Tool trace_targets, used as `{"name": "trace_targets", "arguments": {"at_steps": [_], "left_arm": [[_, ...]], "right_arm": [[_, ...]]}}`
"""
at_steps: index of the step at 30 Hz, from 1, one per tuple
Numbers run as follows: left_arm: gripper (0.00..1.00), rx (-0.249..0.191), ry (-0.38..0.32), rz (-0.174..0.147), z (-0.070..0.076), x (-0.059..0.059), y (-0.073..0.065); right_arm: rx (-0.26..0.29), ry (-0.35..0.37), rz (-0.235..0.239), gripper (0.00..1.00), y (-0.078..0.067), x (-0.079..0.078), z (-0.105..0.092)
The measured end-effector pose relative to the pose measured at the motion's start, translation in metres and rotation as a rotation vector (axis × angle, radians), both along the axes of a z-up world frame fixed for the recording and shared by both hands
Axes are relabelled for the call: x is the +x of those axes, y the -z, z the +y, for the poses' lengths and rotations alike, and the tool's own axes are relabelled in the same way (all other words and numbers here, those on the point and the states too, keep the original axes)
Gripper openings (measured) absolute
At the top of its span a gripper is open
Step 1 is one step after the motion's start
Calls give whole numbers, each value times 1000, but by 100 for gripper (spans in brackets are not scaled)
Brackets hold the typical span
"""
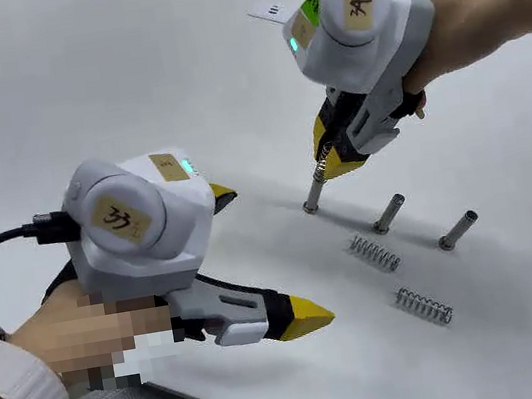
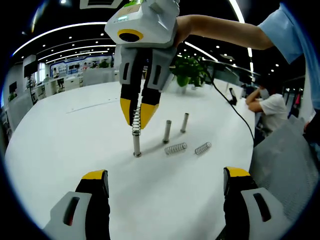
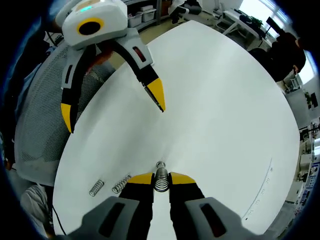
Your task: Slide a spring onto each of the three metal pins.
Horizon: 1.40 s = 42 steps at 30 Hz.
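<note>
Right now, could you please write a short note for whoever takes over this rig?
Right gripper: shut on the held spring, whose lower end is at the top of the first pin.
Left gripper: open, holding nothing, above the table.
The middle pin and end pin stand bare. The nearer loose spring and farther loose spring lie beside them.
Done: no spring seated yet.
Left: lower this spring, then load the other two.
</note>
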State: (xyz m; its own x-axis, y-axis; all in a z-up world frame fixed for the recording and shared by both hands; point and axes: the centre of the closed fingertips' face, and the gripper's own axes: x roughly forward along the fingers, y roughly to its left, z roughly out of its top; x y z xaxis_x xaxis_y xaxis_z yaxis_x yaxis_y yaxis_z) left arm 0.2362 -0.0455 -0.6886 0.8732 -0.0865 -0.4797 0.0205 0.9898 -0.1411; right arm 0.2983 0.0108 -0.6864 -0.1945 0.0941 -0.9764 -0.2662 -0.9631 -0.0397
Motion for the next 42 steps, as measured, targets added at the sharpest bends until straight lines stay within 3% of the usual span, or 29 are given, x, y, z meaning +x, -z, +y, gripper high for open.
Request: {"name": "trace_targets", "arguments": {"at_steps": [19,42], "left_arm": [[97,-11,2,4,0,-1,2],[96,-24,6,8,-1,-1,4]], "right_arm": [[-14,-20,-42,12,24,-1,1],[-32,1,-49,13,52,2,-1]]}}
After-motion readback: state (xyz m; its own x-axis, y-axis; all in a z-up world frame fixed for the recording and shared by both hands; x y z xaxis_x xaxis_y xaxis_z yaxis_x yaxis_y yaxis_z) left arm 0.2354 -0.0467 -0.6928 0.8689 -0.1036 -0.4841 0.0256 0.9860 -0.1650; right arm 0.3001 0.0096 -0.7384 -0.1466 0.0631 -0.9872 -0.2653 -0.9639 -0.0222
